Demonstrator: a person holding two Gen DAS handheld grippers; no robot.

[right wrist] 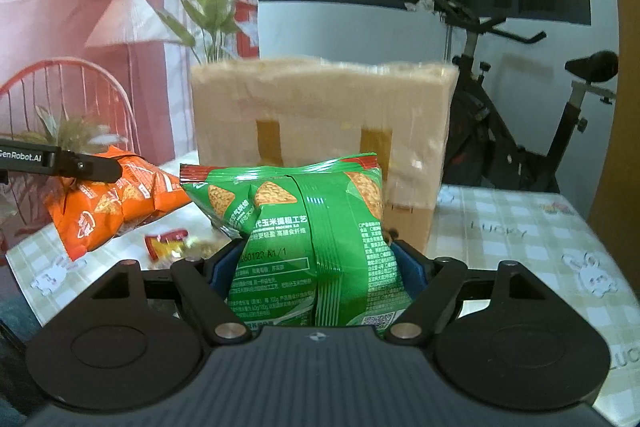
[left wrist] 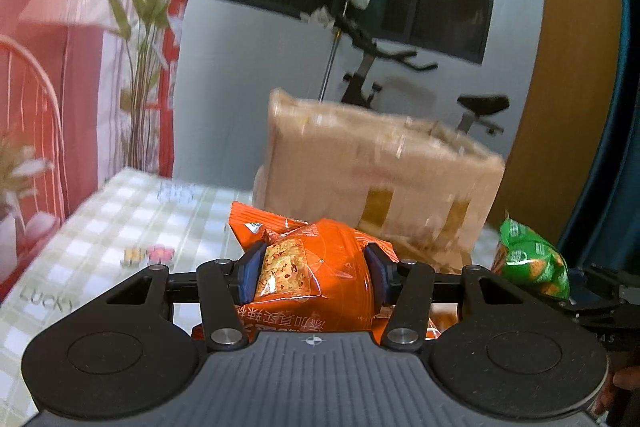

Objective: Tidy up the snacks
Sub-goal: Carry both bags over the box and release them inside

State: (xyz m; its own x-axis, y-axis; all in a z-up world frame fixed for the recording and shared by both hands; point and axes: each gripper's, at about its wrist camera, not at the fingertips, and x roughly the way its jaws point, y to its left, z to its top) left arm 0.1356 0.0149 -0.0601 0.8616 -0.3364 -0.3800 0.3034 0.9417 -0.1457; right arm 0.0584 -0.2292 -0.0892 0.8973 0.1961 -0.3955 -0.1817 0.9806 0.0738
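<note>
Left gripper (left wrist: 314,273) clamps orange bag (left wrist: 320,267); right gripper (right wrist: 320,267) clamps green bag (right wrist: 312,235).

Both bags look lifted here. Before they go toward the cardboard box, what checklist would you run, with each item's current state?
1. Left gripper clamped on orange bag: ok.
2. Right gripper clamped on green bag: ok.
3. Both bags off the table: ok.
4. Cardboard box open on top: cannot tell.
5. Small red wrapper left on table: not ok.
</note>
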